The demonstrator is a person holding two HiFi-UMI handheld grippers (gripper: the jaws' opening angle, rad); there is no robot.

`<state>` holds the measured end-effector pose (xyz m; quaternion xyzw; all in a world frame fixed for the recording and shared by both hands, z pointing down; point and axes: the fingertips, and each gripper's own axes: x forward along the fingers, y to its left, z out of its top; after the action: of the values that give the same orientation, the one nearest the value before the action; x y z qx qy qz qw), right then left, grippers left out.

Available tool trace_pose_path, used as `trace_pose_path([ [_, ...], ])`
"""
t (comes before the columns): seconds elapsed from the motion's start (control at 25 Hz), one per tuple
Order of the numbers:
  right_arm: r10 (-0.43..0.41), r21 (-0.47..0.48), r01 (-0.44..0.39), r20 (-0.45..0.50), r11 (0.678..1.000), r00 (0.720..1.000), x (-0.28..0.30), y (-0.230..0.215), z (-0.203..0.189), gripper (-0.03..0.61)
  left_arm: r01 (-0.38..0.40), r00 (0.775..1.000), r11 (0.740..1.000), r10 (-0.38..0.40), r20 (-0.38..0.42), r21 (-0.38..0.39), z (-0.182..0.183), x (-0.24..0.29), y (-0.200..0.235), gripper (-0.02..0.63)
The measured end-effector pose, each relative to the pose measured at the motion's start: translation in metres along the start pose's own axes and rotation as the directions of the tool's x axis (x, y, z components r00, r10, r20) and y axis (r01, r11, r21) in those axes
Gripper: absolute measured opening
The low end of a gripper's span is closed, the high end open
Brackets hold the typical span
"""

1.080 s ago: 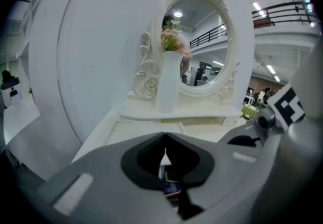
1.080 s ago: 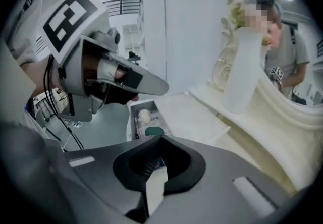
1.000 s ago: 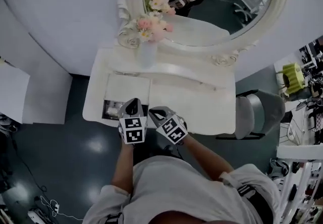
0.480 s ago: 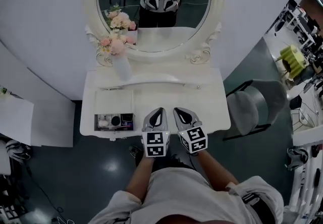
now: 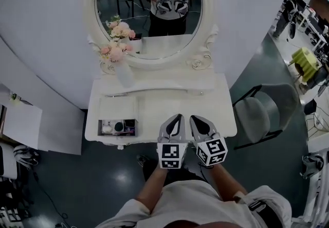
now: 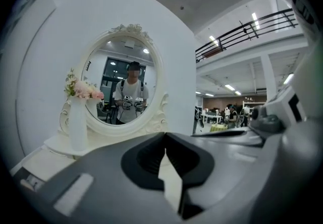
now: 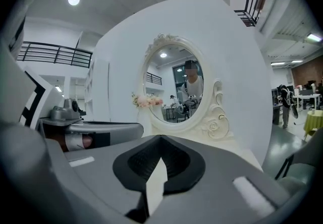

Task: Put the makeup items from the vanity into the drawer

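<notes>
White vanity (image 5: 154,109) top looks bare of makeup now. A second ago both grippers sat just beside the open drawer (image 5: 117,136); they have since pulled away, and now sit side by side at the vanity's front middle, apart from the drawer. Left gripper (image 5: 178,116) has its jaws closed on nothing, and right gripper (image 5: 194,117) is the same, closed and empty. Makeup items (image 5: 119,127) lie inside the drawer at the front left, which stands pulled out. Judgement: the loading looks done and only closing the drawer may remain. Counts: two grippers, one drawer, one mirror (image 5: 149,11), one vase (image 5: 123,74) with flowers, one chair (image 5: 262,114), and about three items in the drawer, too small to count for sure.
</notes>
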<state>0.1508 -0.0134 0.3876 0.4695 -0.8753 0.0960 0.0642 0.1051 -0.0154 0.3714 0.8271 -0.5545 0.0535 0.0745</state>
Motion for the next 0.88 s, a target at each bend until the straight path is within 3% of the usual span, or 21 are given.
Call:
trace_pose_path([
  [0.16,0.015,-0.018,-0.015,0.016,1.0,1.0,-0.013,0.0,0.003,-0.002,0.014,1.0,1.0,-0.014,-0.003,0.016,-0.002,-0.007,-0.02,0.003],
  [0.44,0.013,-0.018,-0.012,0.041,1.0,0.999,-0.031,0.0,0.014,-0.002,0.037,0.998,0.996,-0.041,0.05,0.076,0.027,-0.006,-0.035,0.003],
  [0.88,0.006,-0.039,-0.004,0.061,0.999,0.998,-0.048,-0.004,0.023,-0.002,0.036,0.999,0.997,-0.036,0.003,0.071,0.013,-0.014,-0.037,0.003],
])
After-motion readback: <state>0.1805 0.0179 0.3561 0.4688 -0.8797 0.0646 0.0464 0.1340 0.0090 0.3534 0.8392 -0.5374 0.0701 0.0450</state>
